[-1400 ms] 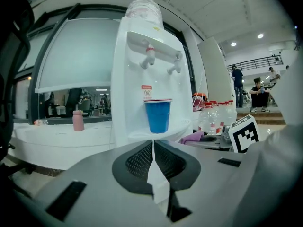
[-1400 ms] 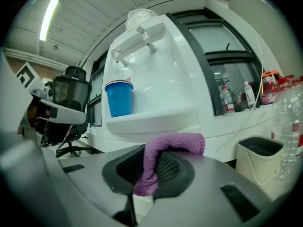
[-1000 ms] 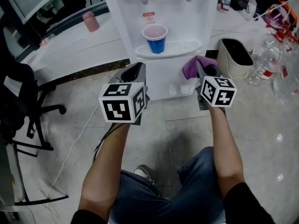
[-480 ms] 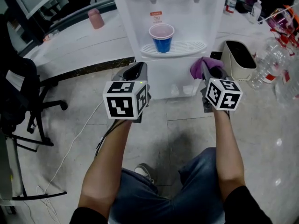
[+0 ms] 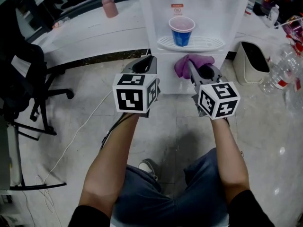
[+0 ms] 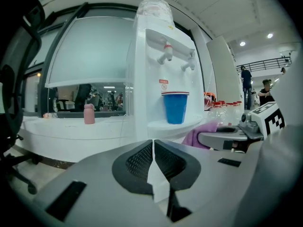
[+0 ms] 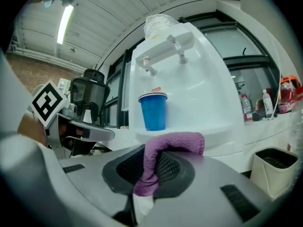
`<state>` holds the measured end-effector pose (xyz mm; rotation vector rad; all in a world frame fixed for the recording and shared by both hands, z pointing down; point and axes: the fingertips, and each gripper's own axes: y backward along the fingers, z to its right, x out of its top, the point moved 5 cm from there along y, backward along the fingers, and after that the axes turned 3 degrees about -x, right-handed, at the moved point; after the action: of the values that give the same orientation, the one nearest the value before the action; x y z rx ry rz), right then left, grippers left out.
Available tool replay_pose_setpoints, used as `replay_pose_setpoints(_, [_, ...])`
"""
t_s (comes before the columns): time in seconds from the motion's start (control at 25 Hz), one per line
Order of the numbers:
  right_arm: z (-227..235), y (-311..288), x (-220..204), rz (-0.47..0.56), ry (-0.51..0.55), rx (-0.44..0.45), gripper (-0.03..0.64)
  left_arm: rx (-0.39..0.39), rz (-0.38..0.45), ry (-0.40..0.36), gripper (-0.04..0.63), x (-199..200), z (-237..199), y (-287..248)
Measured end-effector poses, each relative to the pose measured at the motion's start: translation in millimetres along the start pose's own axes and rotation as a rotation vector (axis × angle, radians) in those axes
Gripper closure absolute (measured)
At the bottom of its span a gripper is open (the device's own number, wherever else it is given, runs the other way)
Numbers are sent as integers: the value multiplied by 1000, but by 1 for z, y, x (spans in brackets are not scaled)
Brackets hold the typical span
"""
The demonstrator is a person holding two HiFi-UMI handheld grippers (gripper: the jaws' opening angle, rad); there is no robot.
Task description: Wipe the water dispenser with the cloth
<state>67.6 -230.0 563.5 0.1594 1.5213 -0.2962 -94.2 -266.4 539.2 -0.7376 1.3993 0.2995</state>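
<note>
The water dispenser (image 5: 203, 13) is white, the cup (image 5: 181, 31) on its tray blue, the cloth (image 5: 185, 64) below that tray purple, the bottle (image 5: 110, 7) to its left pink.

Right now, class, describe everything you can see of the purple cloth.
The cloth is purple and soft, with a looped, towel-like surface. It is bunched and folded, pinched between the shut jaws of the right gripper, and one rounded fold sticks out past the tips. It hangs before the white water dispenser, just below the drip tray. Whether it touches the dispenser cannot be told.
</note>
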Motion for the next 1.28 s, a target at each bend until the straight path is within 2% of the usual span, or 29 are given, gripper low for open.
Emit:
replay_pose_setpoints(0.24, [-40,-24,-21,-40,-21,95,571,18,-23,-9,562,-12,-10,7])
replay_pose_setpoints(0.48, [-62,-48,-62,-103,-71,131,571,23,-30,-7,563,-17,-19,11])
replay_pose_setpoints(0.92, [-71,-88,-138,-228,-173,97,571,11,-46,1,563,-28,-32,11])
replay_pose_setpoints(1.28, [-56,-89,-157,-267,-183,57,570,-2,-40,16,563,-28,-31,5])
